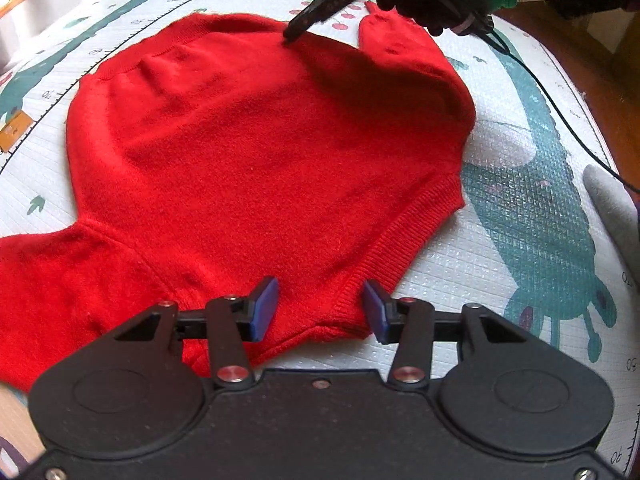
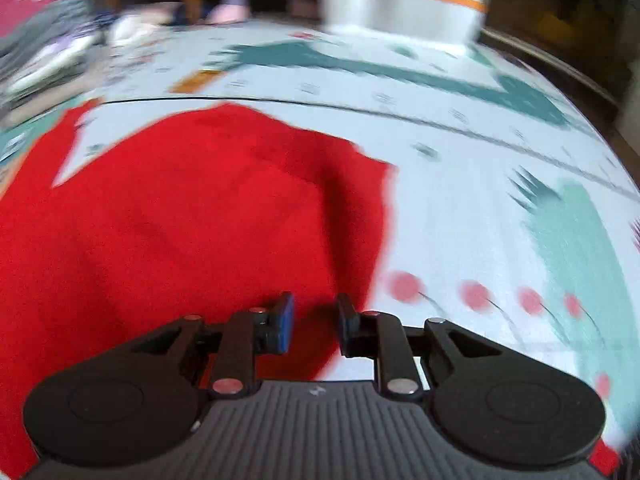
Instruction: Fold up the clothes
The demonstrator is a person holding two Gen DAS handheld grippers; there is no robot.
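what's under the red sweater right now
The red sweater lies spread on a white play mat printed with teal dinosaurs and a ruler scale, which shows all around it. Whatever part of the mat, or anything else, lies directly beneath the sweater is covered.

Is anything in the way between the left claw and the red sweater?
No, nothing visible. The left claw sits right at the red sweater's ribbed hem, with the cloth lying between its open pads and nothing else there. The right claw is over the far side.
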